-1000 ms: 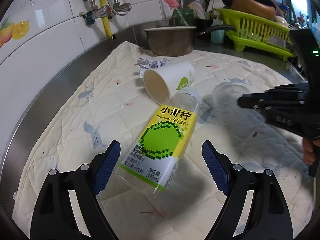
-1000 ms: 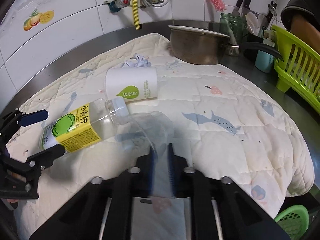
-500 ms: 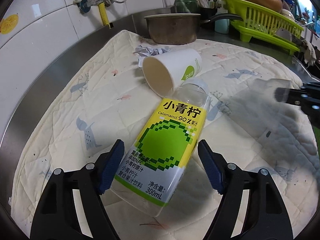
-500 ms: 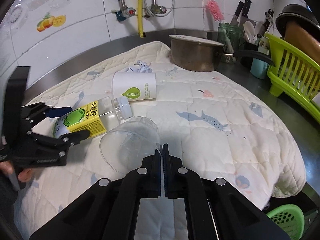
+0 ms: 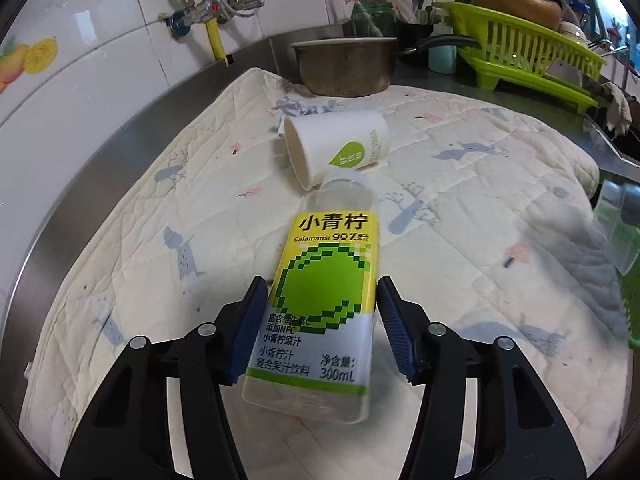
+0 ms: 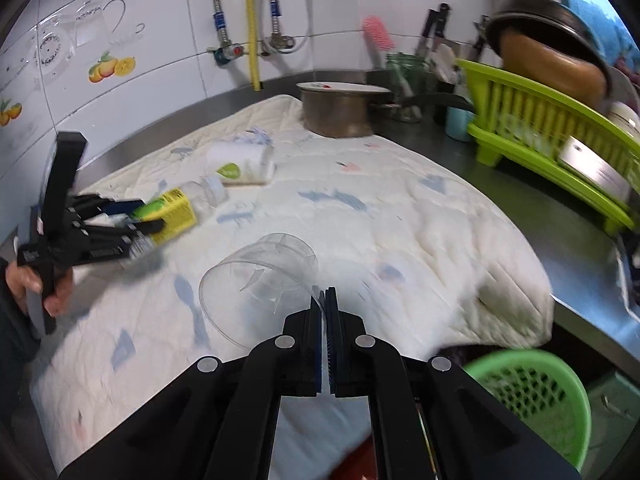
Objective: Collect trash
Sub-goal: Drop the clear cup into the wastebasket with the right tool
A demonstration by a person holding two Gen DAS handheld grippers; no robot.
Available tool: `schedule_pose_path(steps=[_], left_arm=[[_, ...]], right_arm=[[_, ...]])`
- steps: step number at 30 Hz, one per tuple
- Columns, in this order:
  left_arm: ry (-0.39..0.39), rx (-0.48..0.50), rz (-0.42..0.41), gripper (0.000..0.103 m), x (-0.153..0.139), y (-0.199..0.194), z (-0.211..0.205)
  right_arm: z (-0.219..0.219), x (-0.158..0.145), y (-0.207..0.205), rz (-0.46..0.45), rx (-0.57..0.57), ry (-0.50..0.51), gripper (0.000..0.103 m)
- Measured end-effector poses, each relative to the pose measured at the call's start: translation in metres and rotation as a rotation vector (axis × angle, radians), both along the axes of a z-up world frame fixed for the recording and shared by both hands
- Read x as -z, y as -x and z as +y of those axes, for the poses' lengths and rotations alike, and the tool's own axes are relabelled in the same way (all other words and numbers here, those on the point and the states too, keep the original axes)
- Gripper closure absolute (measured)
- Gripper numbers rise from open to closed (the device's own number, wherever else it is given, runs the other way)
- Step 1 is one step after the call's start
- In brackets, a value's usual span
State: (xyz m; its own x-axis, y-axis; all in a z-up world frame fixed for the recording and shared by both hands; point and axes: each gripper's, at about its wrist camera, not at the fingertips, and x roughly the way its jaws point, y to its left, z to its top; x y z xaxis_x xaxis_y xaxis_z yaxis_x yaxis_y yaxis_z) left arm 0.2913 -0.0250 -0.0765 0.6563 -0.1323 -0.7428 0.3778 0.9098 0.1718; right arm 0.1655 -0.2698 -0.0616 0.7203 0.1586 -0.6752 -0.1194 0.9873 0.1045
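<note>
A clear bottle with a yellow-green label (image 5: 326, 292) lies on the quilted mat (image 5: 460, 208). My left gripper (image 5: 320, 328) has its blue pads on both sides of the bottle, touching or nearly touching it. A white paper cup (image 5: 340, 148) lies on its side just beyond the bottle, with crumpled paper (image 5: 298, 106) behind it. My right gripper (image 6: 324, 304) is shut on the rim of a clear plastic cup (image 6: 256, 280), held above the mat's front right part. The bottle (image 6: 168, 212), paper cup (image 6: 240, 164) and left gripper (image 6: 132, 220) also show in the right wrist view.
A metal pot (image 5: 344, 66) stands at the back of the mat. A green dish rack (image 5: 520, 52) with cookware is at the right. A green basket (image 6: 528, 396) sits below the counter edge at the right. The tiled wall with pipes (image 5: 208, 12) runs along the back left.
My left gripper moved forward and closed in around the bottle. My right gripper lifted the clear cup and carried it back and to the right, toward the counter edge.
</note>
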Motion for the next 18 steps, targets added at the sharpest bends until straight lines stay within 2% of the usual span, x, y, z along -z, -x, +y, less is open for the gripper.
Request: schedule_pose_path(steps=[11, 18], left_arm=[[0.06, 0.024, -0.054, 0.051, -0.035, 0.077, -0.012], [0.139, 0.096, -0.07, 0.052, -0.055, 0.114, -0.041]], right_arm=[[-0.09, 0.044, 0.087, 0.118, 0.165, 0.033, 0.101], [-0.135, 0.077, 0.116, 0.202, 0.254, 0.035, 0.099]])
